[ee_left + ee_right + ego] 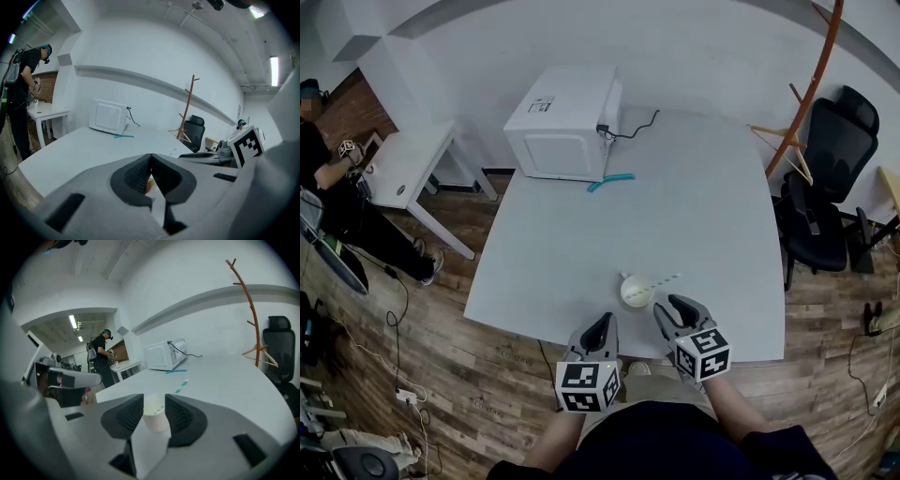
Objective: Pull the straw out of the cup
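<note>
A white paper cup (637,292) stands near the front edge of the white table (581,244). A white and teal striped straw (664,281) leans out of it to the right. My right gripper (673,309) is open just behind and right of the cup. In the right gripper view the cup (156,415) shows between the spread fingers of the right gripper (154,402), a little beyond them, with the straw (181,387) pointing away. My left gripper (604,323) hangs at the table's front edge, left of the cup. In its own view the left gripper (151,157) is shut on nothing.
A white microwave (567,122) sits at the table's far left with a teal object (611,181) before it. A black office chair (825,178) and a wooden coat rack (814,89) stand to the right. A small white desk (408,164) and a person (328,187) are at far left.
</note>
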